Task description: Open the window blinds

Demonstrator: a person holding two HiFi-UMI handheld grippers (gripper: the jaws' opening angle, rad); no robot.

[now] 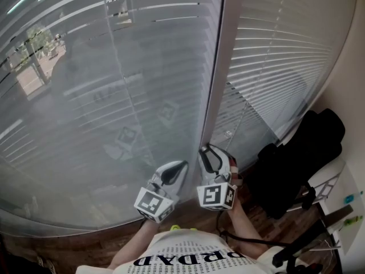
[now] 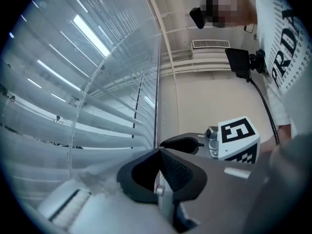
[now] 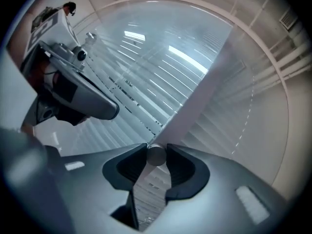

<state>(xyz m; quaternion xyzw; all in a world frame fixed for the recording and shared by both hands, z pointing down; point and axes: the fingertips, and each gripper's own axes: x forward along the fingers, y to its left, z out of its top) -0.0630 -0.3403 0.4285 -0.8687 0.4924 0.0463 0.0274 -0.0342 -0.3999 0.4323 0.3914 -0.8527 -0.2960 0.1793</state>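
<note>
Starting leftmost, found the left blind (image 1: 85, 96) spread ahead of and above the left gripper (image 2: 159, 151), fully lowered, slats tilted just enough to leave the outdoors hazy between them. Saw a clear rod (image 2: 75, 126) running down the slats to the left of those fingers, untouched. Found the left jaws pressed together at the tips, with nothing visible between. Met, just to their right, the right gripper (image 3: 156, 152), clamped on the round end of a wand (image 3: 156, 158) lodged between its fingertips. Noted a pale window post (image 3: 195, 91) rising straight beyond those fingertips, and the right blind (image 1: 285, 56) off to their right, seemingly nearer closed. Could not tell which blind the wand serves. Judged the step as twisting the wand to tilt the slats open, not yet done. Reckoned the next move as a wrist roll about the wand's axis, grip firm against slipping on a smooth rod.
</note>
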